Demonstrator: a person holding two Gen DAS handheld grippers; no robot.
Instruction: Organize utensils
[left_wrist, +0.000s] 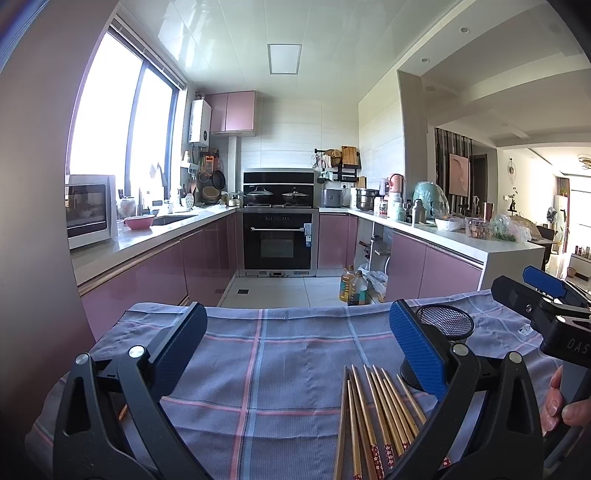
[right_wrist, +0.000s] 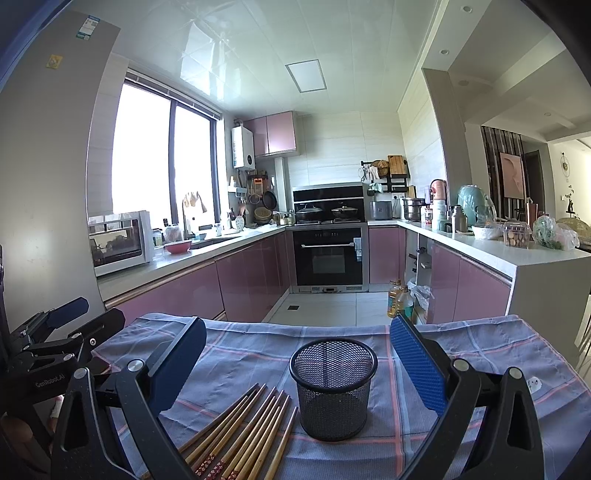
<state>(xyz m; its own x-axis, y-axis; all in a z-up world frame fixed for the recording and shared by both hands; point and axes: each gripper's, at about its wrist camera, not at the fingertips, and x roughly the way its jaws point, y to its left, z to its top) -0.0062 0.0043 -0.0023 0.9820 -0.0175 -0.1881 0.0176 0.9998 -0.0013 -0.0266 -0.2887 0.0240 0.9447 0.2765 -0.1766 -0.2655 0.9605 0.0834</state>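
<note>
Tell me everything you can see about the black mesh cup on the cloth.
The mesh cup is a black round holder of fine wire mesh with a solid rim and base band. It stands upright and looks empty on the blue checked cloth. The chopsticks lie flat beside it, not visibly touching. It sits between the open fingers of the right gripper, which do not touch it.

Beside the black wire-mesh cup (right_wrist: 333, 387), seemingly metal, lie matt wooden chopsticks (right_wrist: 243, 428) on woven checked cloth (right_wrist: 258, 354); beyond it, glossy pink cabinets (right_wrist: 240, 280).
</note>
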